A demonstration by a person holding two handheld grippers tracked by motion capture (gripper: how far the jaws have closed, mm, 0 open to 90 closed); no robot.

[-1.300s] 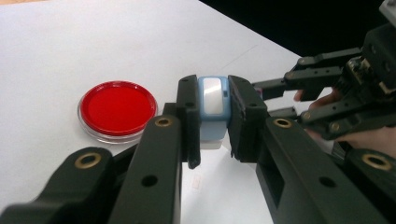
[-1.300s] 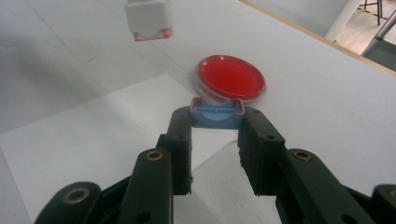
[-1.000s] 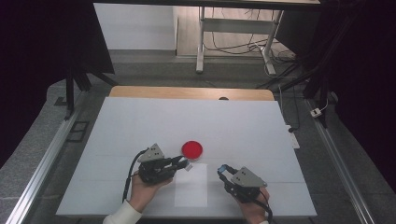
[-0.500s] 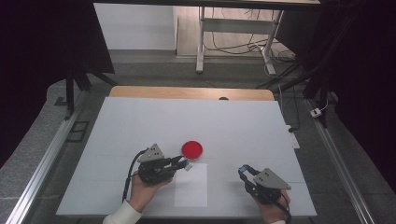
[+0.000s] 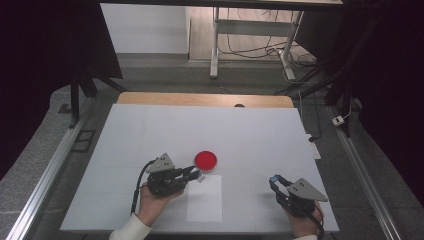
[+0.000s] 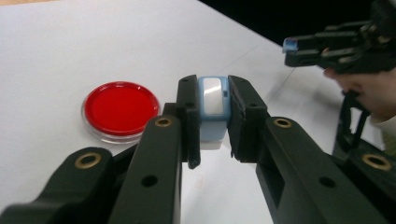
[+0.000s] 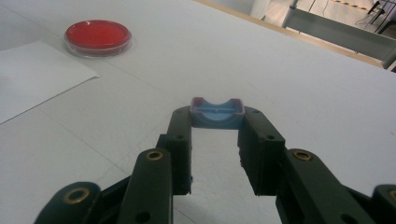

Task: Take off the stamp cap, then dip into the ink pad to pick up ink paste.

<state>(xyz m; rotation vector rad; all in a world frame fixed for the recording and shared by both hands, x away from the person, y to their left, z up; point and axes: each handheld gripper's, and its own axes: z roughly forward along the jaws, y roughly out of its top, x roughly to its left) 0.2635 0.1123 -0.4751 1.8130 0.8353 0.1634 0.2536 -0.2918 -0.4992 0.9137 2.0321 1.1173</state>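
Landmark: the round red dish with a clear plastic rim, which rests on the white table.

Left: the left gripper lies just in front of the dish on the person's side. Its 2 jaws are pressed onto a small pale-blue rectangular body with a glossy white face, held upright between the pads. In the left gripper view this body stands immediately beside the dish, apart from its rim. A white sheet of paper lies flat below the dish, and the gripped body hangs over the sheet's upper left corner.

Right: the right gripper sits well to the right of the dish, beyond the sheet. Its 2 jaws pinch a small blue cap with a scooped upper edge and a reddish rim at their very tips, above bare table.

Step in hand, as a judgement: the 2 blue parts look like halves of 1 item, now held apart, 1 in each gripper. The next move probably calls for setting 1 part down, or bringing the open body toward the dish or sheet. It needs a steady left grip and an unhurried release, since the cap sits shallow in the right jaws and could slip.
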